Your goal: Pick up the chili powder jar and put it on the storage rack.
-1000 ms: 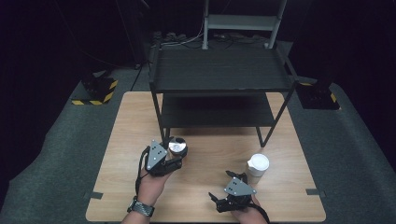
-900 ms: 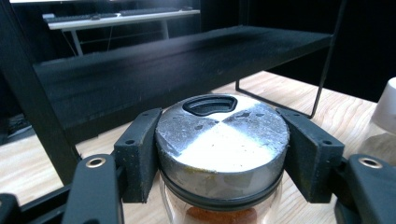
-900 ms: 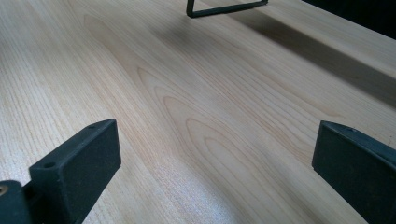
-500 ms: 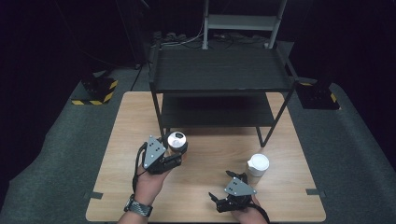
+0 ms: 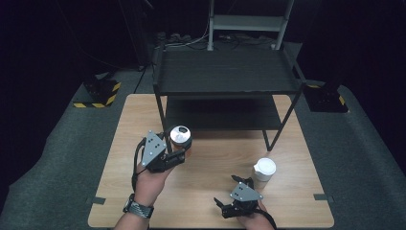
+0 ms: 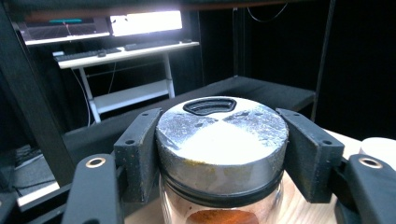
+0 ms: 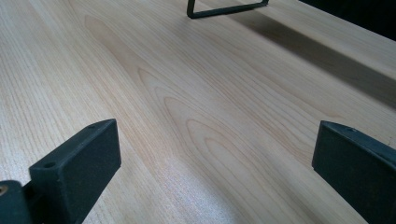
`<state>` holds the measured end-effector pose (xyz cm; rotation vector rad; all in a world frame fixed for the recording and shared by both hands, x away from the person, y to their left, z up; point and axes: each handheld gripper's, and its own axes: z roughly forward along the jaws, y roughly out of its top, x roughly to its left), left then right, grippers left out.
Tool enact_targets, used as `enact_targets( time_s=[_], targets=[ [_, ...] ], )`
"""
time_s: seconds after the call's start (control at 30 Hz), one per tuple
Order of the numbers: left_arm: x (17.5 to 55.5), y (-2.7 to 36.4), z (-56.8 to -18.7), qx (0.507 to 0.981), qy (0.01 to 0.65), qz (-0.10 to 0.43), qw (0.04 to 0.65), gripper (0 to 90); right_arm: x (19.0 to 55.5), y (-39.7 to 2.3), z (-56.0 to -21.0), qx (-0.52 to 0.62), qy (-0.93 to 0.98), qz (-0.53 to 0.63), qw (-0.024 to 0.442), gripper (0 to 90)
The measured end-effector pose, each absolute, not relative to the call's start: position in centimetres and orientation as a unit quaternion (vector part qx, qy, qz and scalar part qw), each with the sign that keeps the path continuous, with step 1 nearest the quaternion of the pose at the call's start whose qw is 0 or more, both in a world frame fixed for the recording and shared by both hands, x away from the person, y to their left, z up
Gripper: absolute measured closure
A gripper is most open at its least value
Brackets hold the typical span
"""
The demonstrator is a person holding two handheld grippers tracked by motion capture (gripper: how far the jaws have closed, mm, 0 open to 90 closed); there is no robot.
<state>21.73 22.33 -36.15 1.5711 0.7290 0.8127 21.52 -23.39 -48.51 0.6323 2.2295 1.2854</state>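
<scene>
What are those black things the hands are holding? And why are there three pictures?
A person holds a grabbing tool in each hand. One picture comes from a camera up high; the other two come from small cameras riding on each tool. The left tool is squeezing a glass jar with a silver lid and orange powder inside, in front of a black shelf rack. The right tool is open with nothing in it, resting low over the wooden table. A white cup with a lid stands on the table near it.
</scene>
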Motion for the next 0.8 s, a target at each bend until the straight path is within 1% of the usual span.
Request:
enact_targets(
  time_s=[0.3,0.8],
  targets=[
    [21.9,22.1,-34.2,0.666,0.302,0.358,0.581,34.7,21.5,-23.4,-48.5,0.231,0.816,0.471,0.243,0.3],
    [22.5,22.3,-31.5,0.651,0.298,0.356,0.601,34.7,21.5,-23.4,-48.5,0.231,0.816,0.472,0.243,0.3]
  ],
)
